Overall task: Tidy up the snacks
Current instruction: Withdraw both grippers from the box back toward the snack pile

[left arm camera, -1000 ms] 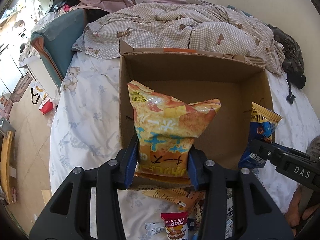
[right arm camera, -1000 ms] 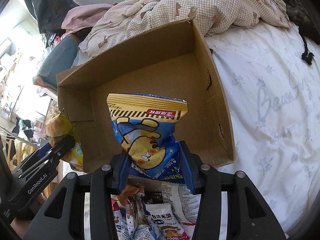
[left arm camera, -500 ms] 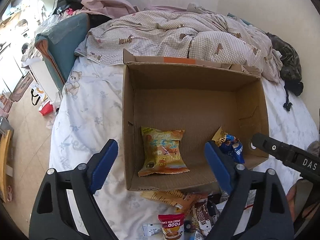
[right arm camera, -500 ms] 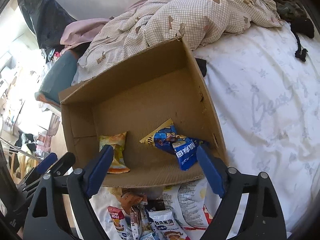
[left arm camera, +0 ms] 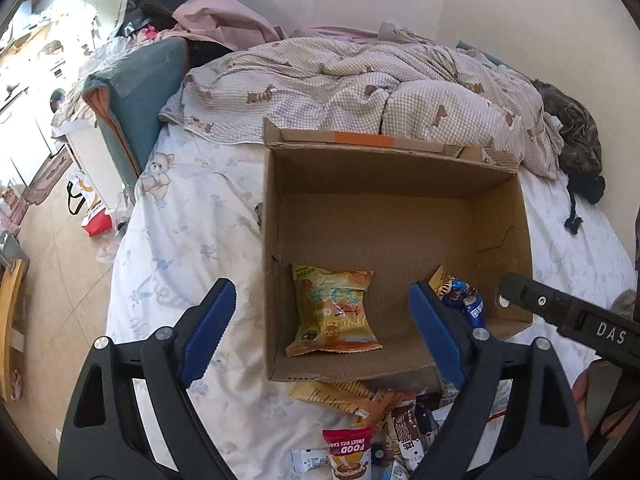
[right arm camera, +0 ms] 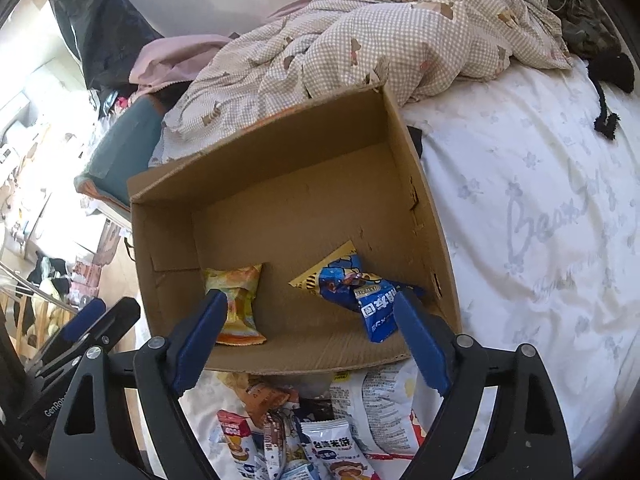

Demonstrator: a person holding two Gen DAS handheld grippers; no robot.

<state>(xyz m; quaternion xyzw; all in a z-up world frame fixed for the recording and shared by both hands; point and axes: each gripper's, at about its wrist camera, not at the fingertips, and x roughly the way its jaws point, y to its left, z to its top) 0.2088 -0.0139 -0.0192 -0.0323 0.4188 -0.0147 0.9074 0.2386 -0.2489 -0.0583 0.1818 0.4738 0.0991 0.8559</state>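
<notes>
An open cardboard box (left arm camera: 272,208) (right arm camera: 424,208) lies on the bed. Inside it, an orange-yellow snack bag (left arm camera: 334,312) (right arm camera: 238,304) lies flat at the near left and a blue snack bag (left arm camera: 460,300) (right arm camera: 360,292) lies at the near right. My left gripper (left arm camera: 322,332) is open and empty above the box's near edge. My right gripper (right arm camera: 310,340) is open and empty, also over the near edge. A pile of loose snack packets (left arm camera: 360,432) (right arm camera: 312,428) lies on the sheet just in front of the box.
A checked duvet (left arm camera: 360,80) is heaped behind the box. A teal headboard cushion (left arm camera: 136,92) stands at the left bed edge, with floor and clutter beyond. Dark clothing (left arm camera: 576,140) lies at the far right. White sheet (right arm camera: 540,220) spreads right of the box.
Both grippers opened and let go of their bags, which dropped into the box. Both grippers have since drawn back a little from the box.
</notes>
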